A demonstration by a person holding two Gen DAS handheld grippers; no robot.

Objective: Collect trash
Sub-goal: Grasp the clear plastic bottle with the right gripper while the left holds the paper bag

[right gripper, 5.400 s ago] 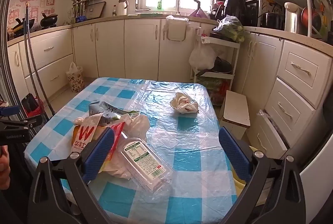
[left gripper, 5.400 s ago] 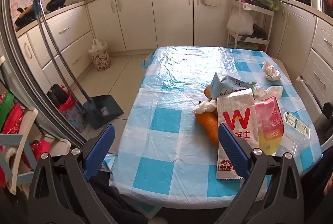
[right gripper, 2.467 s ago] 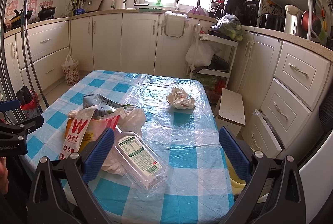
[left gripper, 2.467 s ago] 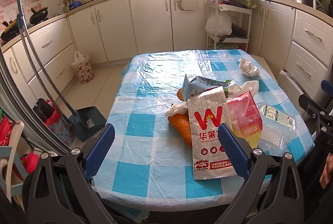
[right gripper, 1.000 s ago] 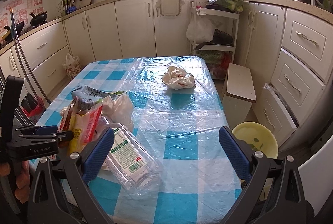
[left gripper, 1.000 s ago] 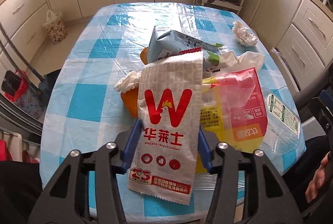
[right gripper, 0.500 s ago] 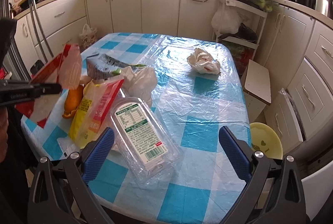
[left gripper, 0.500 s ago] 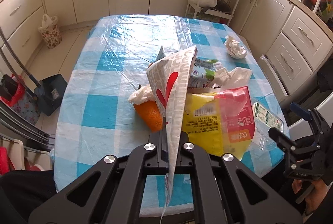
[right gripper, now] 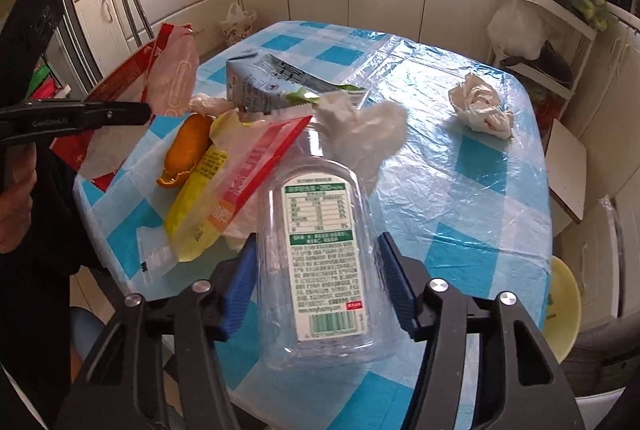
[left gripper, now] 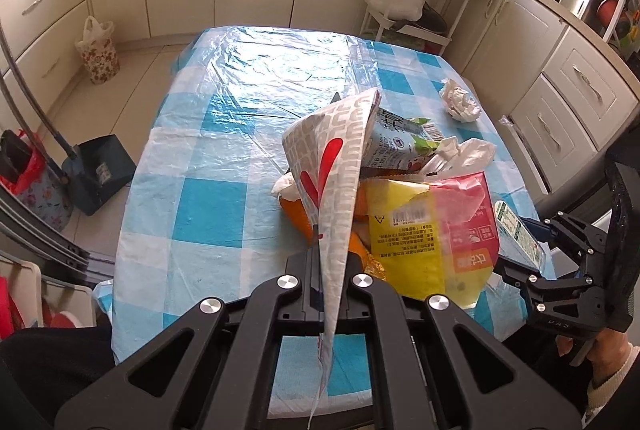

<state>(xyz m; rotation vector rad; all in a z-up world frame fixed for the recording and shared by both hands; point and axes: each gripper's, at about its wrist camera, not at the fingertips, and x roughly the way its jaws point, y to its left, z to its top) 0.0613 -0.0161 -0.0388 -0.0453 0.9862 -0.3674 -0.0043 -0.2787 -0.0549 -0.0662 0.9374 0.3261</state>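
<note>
My left gripper (left gripper: 329, 254) is shut on a white paper food bag with a red W (left gripper: 332, 166) and holds it lifted above the table; it also shows in the right wrist view (right gripper: 132, 98). My right gripper (right gripper: 316, 274) has its blue pads on both sides of a clear plastic box with a green label (right gripper: 320, 254); the jaws are close to it, contact is unclear. On the blue checked table (left gripper: 208, 158) lie a yellow-red snack bag (left gripper: 436, 238), a milk carton (right gripper: 264, 82), orange peel (right gripper: 188, 146) and a crumpled tissue (right gripper: 480, 106).
A white plastic bag (right gripper: 364, 130) lies behind the clear box. A yellow basin (right gripper: 564, 306) stands on the floor right of the table. A dustpan (left gripper: 100, 174) and a flowered bag (left gripper: 98, 50) stand on the floor at the left. Cabinets surround the table.
My left gripper closed on the W bag and lifted it off the pile. My right gripper moved down and forward, and its jaws narrowed around the clear plastic box.
</note>
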